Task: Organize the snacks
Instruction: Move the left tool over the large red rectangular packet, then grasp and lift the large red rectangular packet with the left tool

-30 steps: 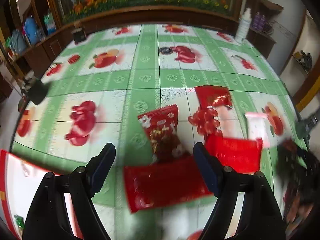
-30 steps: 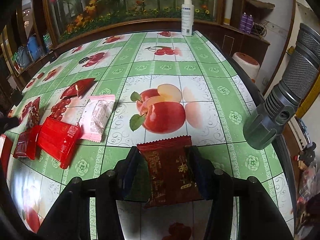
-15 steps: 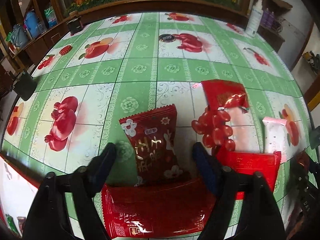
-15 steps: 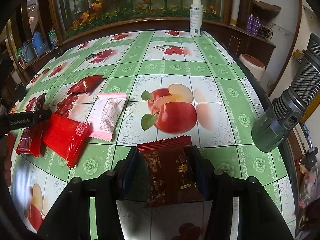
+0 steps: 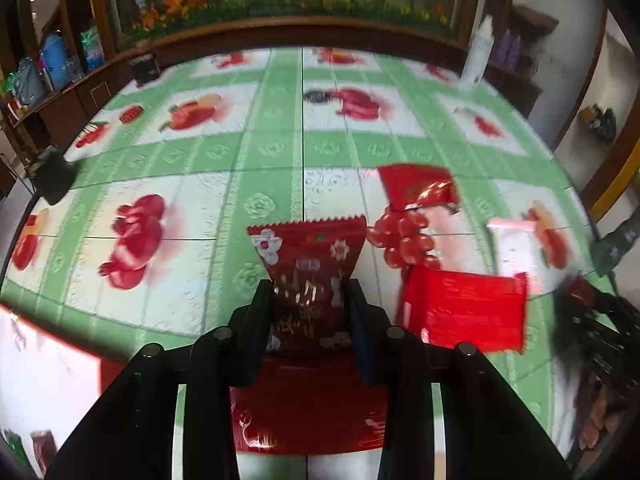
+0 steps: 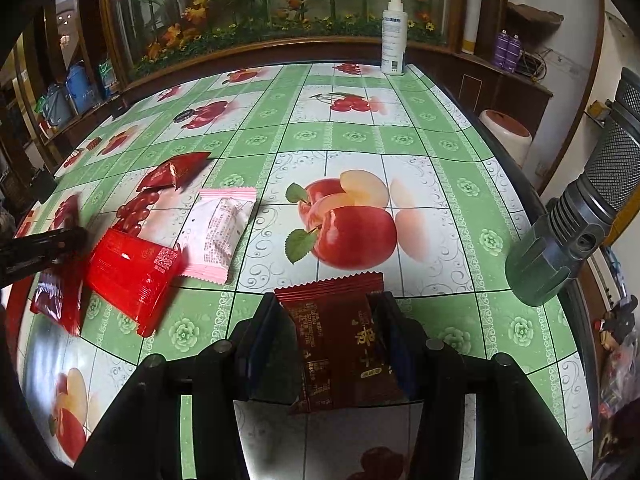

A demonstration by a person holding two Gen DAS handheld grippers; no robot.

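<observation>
My left gripper (image 5: 310,300) is shut on a dark red snack packet with white flowers (image 5: 306,256), its jaws pressing both sides. A long red packet (image 5: 308,404) lies under it. My right gripper (image 6: 330,320) is shut on a dark brown-red snack packet (image 6: 340,340), held over the table. On the table lie a bright red packet (image 6: 132,272), also in the left wrist view (image 5: 464,306), a pink-white packet (image 6: 220,232), also at the right of the left wrist view (image 5: 514,248), and a shiny red packet (image 6: 172,170). The left gripper shows as a dark bar (image 6: 40,248) at the right wrist view's left edge.
The table has a green and white fruit-print cloth (image 6: 352,136). A white spray bottle (image 6: 394,36) stands at the far edge. A grey-green torch-like tool (image 6: 568,232) sits at the table's right edge. A red-rimmed white tray (image 5: 36,360) lies at the near left.
My left gripper has closed on the flowered dark red packet, which lay free between its open jaws before. My right gripper still holds its packet and has barely moved.
</observation>
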